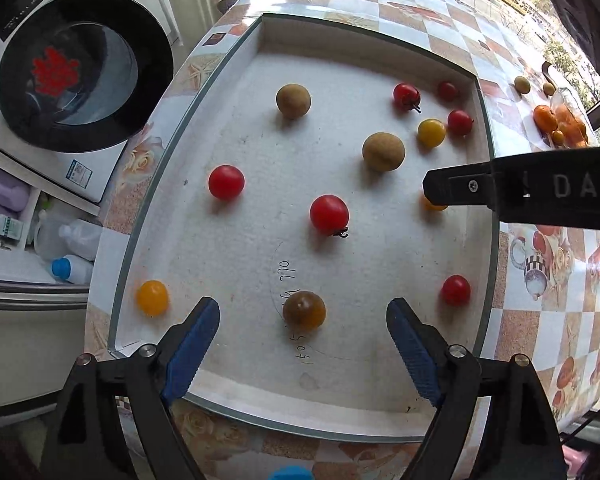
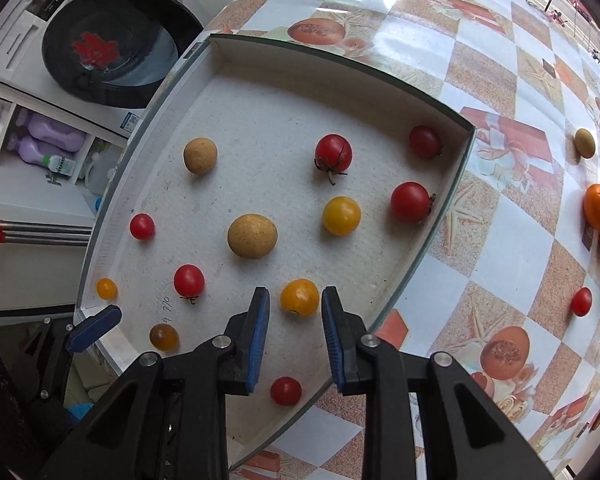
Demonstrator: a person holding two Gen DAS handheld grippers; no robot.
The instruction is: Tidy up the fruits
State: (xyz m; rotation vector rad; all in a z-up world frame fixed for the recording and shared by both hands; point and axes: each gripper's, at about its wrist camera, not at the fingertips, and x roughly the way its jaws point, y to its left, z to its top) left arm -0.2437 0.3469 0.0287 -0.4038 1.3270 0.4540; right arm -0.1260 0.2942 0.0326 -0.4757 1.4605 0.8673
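since the orange tomato [image 2: 299, 297] looks soft and slick, the right tool [image 2: 295, 312], spread and not yet touching, should pinch its sides gently

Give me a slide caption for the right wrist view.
Right gripper open above an orange tomato in the white tray of scattered fruits.

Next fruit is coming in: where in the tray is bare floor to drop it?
Freest: the tray's far-left floor, between the far wall and the tan fruit. The near stretch beside the lone red tomato is bare too. Crowded: the far-right corner, around the yellow tomato.
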